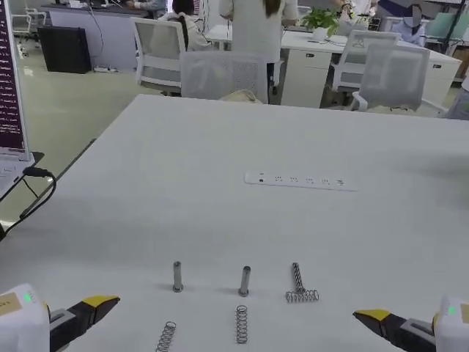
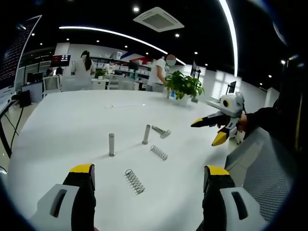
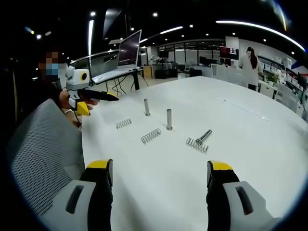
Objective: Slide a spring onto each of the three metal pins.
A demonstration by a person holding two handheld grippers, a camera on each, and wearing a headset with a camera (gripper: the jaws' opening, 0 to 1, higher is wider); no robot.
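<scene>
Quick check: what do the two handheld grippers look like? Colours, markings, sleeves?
They match. The left gripper and the right gripper each have a boxy white body with a small green light, and black jaws with yellow tips. The sleeve behind the right one is dark.

Standing on the white table: left metal pin, middle metal pin. Lying right of these: third metal pin, touching coiled wire spring at near end. Lying just before the standing pins: left loose spring, middle loose spring. Sitting well behind: flat white power strip.
</scene>
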